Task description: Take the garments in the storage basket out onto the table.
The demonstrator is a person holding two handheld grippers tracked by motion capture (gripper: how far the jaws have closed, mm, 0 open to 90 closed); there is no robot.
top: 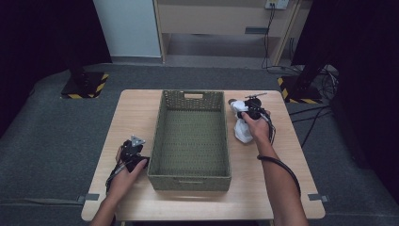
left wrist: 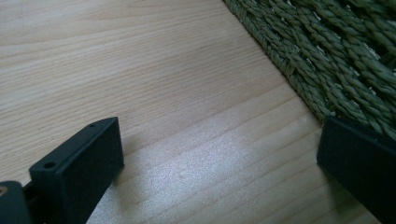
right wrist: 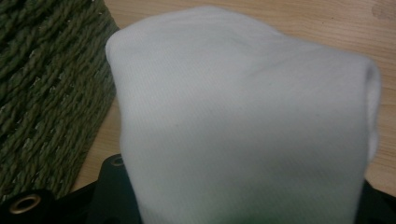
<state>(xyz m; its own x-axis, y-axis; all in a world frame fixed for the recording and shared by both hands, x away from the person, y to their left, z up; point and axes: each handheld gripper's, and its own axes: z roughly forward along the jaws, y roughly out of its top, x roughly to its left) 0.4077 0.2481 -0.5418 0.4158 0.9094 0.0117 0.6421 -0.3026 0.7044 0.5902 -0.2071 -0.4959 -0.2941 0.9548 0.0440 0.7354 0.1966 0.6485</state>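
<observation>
Over the table's right half in the high view, the right gripper (top: 245, 111) is clamped on a white sock (top: 242, 131), which hangs from the jaws down to the wooden table (top: 136, 106), just beside the right wall of the woven green basket (top: 192, 181). The sock's long axis runs roughly up and down, from the grip toward the tabletop. The basket stands in the middle of the table and lies straight to the left of the held sock, so the coming move looks like a short carry leftward over the rim; the right hand is plainly the nearer one for it. The left gripper (top: 134, 153) rests near the table's left edge, close against the basket's near-left corner.

From the left gripper view, its two black jaws stand wide apart with nothing between them, bare table (left wrist: 154, 84) below and the basket (left wrist: 336, 60) wall at the upper right.

Through the right gripper view, the sock (right wrist: 243, 130) bulges up from between the jaws, pinched at its lower end. The basket (right wrist: 46, 102) weave sits close on the left, with the table (right wrist: 327, 23) beyond.
</observation>
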